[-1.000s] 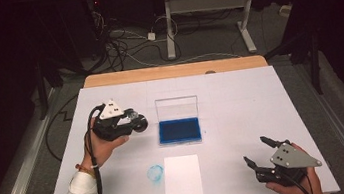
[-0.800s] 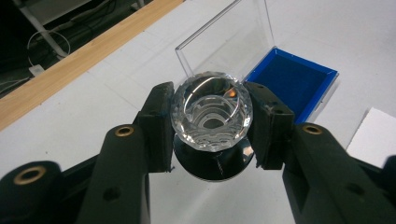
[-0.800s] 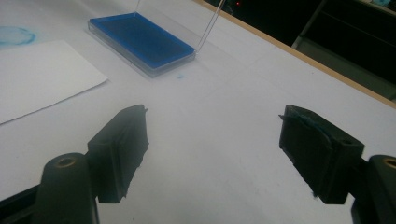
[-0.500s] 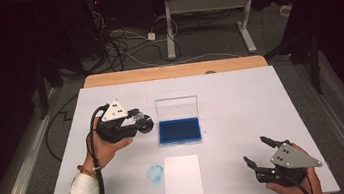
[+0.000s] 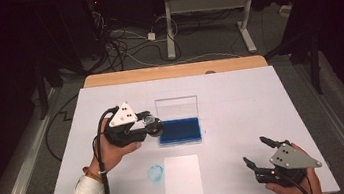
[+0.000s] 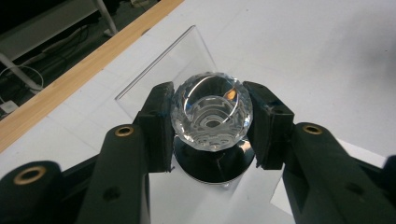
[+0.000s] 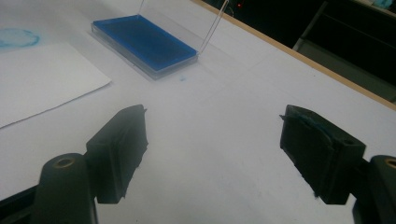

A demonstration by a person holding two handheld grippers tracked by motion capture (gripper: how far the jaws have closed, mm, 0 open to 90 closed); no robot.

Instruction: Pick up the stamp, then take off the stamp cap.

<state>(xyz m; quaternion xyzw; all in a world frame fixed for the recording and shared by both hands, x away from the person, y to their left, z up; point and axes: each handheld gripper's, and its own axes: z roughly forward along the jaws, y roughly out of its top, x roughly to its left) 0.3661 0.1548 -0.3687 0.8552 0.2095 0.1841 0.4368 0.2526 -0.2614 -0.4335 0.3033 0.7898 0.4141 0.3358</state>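
Crystal knob [image 6: 212,113] is pinched in your left claw [image 5: 149,126], held just beside the left edge of the blue ink pad [image 5: 180,130], whose clear lid [image 5: 177,109] stands open; looks like it hovers off the counter [image 5: 241,98], but hard to tell. Your right claw [image 5: 259,152] is spread wide with nothing in it, low at the counter's near right corner. White paper sheet [image 5: 182,180] lies near you, with a blue ring stamp mark [image 5: 155,172] just left of it.

left tongs [image 5: 151,126] clamped shut, right tongs [image 5: 257,152] spread wide, low
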